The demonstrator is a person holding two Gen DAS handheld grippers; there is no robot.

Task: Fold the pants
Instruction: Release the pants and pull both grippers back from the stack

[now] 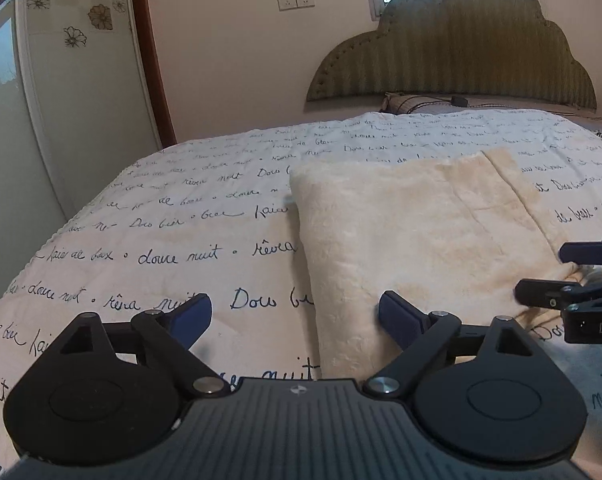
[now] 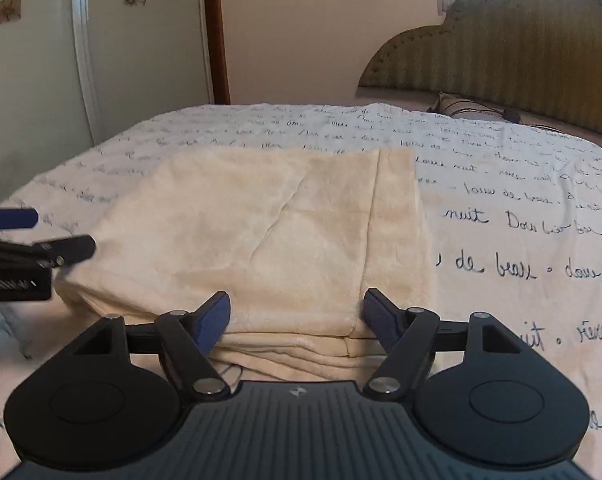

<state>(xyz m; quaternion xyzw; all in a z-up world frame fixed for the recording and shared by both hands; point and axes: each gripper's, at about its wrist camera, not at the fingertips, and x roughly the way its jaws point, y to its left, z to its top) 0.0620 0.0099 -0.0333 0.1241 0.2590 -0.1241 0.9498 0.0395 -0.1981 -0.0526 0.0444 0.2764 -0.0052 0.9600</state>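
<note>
Both my grippers point forward and slightly down over the bed. My left gripper (image 1: 295, 314) has its jaws wide with nothing held, straddling the left edge of the folded pants (image 1: 413, 232). My right gripper (image 2: 297, 316) is also spread, gripping nothing, over the near stacked folds. Pants: cream, fleecy, a flat layered rectangle on the script-printed white quilt (image 1: 161, 216). Beyond: a scalloped, ribbed olive headboard (image 1: 453, 52).

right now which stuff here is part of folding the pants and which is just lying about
Job:
- cream pants, folded on the bedspread
- left gripper, open
- right gripper, open

Lying about:
- headboard
- pillow
- wall sockets
</note>
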